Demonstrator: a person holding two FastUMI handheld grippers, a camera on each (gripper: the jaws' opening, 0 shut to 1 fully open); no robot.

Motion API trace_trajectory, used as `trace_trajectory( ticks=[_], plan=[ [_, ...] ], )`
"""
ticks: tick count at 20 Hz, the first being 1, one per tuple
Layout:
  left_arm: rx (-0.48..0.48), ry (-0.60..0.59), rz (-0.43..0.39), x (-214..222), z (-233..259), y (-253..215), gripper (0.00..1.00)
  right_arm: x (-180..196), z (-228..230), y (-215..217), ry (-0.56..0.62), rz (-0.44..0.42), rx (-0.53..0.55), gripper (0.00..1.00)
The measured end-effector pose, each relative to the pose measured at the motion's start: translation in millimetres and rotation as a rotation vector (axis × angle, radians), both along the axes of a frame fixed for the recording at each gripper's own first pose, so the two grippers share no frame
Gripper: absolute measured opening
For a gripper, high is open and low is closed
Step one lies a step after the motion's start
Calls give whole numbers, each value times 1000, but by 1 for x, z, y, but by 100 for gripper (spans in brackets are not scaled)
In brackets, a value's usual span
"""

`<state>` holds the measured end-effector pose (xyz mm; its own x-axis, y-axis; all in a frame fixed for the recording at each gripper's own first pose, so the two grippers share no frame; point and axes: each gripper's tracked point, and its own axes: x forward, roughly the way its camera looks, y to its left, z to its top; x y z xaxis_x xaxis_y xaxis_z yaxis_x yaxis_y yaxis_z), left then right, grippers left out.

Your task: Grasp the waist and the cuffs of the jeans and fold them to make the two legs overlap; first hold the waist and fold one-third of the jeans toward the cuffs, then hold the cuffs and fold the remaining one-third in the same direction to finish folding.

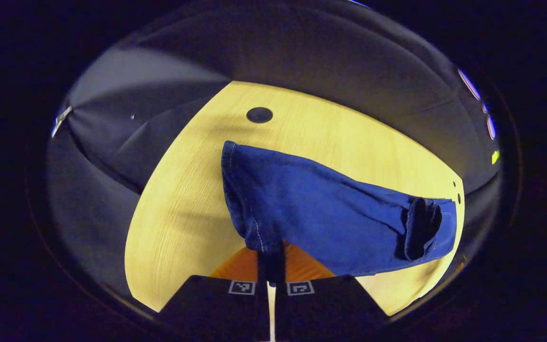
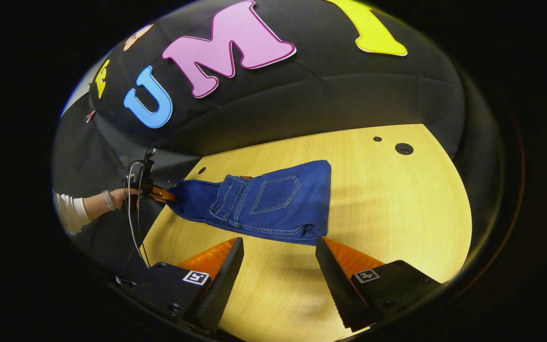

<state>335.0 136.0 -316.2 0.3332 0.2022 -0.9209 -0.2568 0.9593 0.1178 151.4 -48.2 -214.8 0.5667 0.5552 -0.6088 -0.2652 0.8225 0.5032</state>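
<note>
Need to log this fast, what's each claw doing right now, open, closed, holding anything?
Left claw: closed on the jeans, pinching an edge of the denim.
Right claw: open, holding nothing, just short of the jeans on the table.

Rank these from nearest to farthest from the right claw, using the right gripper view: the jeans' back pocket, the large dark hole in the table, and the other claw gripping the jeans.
1. The back pocket, just ahead of the right claw, slightly up.
2. The large dark hole, ahead to the right on the table.
3. The left claw, far left, at the end of the jeans.
</note>
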Motion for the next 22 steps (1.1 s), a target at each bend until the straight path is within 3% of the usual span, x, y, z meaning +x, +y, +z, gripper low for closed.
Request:
trace_trajectory(
  ticks=[6,8,11,14,19,22],
  plan=[
    [-37,-170,-228,47,106,-98,10,2,7,5,-11,-22,26,94],
    [-64,-216,-285,59,125,-137,13,4,13,13,-16,-29,43,94],
    [-116,-251,-382,76,138,-216,10,-1,16,17,-21,-20,50,94],
    [-142,-224,-503,92,118,-291,10,-7,18,10,-35,-14,20,94],
    [-237,-113,-600,85,40,-402,10,-29,22,-12,-38,-51,8,93],
    [-162,-52,-678,77,-9,-426,10,-47,17,-32,-20,-94,13,93]
  ],
)
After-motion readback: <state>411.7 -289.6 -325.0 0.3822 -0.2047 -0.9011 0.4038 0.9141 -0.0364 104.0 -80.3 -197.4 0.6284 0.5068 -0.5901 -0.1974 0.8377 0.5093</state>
